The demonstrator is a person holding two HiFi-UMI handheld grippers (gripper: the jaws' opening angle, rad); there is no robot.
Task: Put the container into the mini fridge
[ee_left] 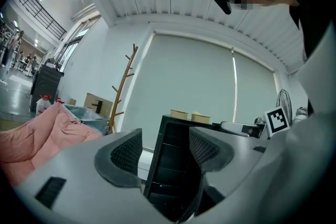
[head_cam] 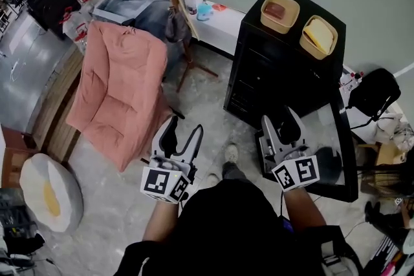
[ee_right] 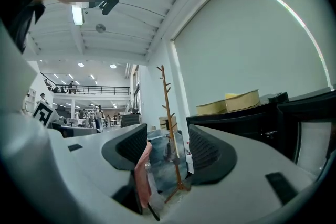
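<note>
grey floor, mini fridge [head_cam: 281, 68] ahead. my left gripper [head_cam: 184, 128] and right gripper [head_cam: 279, 117] gape wide, empty. right-hand container [head_cam: 318, 36] looks light and stiff; i'd pinch its rim.

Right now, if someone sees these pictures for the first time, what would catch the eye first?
Probably the two yellow containers on top of the black mini fridge, upper right in the head view. Then the big pink cushion at left, and the left gripper and right gripper, both open and empty.
</note>
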